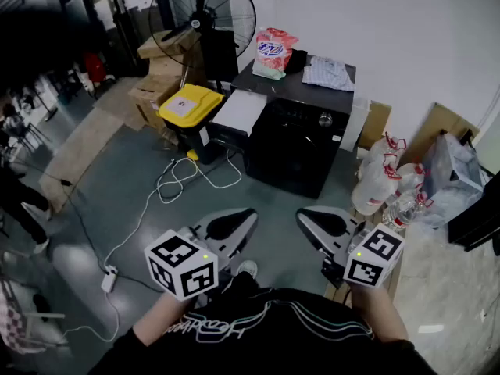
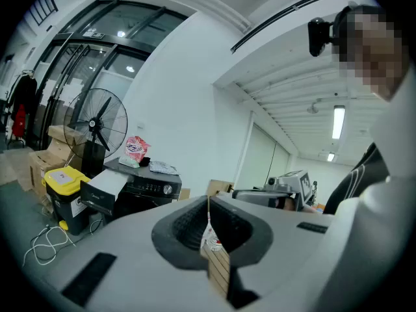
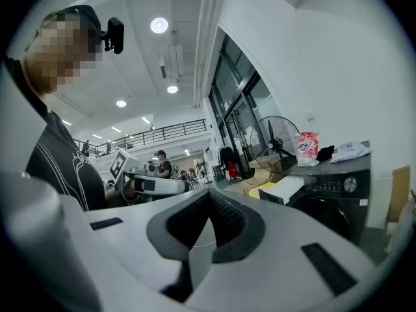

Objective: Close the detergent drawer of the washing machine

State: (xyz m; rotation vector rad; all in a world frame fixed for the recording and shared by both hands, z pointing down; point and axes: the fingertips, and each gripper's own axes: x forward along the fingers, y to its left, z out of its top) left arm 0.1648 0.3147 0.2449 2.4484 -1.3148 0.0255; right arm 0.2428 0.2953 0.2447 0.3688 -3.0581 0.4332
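A black washing machine [image 1: 301, 143] stands a few steps ahead of me. Its detergent drawer [image 1: 239, 111] sticks out to the front left, white on top. Both grippers are held low near my body, well short of the machine. My left gripper [image 1: 248, 214] is shut with nothing in it, and so is my right gripper [image 1: 301, 216]. In the left gripper view the jaws of the left gripper [image 2: 208, 198] meet, with the pulled-out drawer [image 2: 104, 188] far off at left. The right gripper view shows the right gripper [image 3: 208, 193] shut and the drawer [image 3: 286, 188] on the machine [image 3: 338, 200] at right.
A yellow-lidded bin [image 1: 190, 106] stands left of the drawer, with a floor fan [image 1: 205, 12] and cardboard boxes behind it. A detergent bag [image 1: 273, 52] and a folded cloth [image 1: 328, 73] lie on the machine. White cable [image 1: 181, 180] loops on the floor. Plastic bottles [image 1: 381, 180] stand at right.
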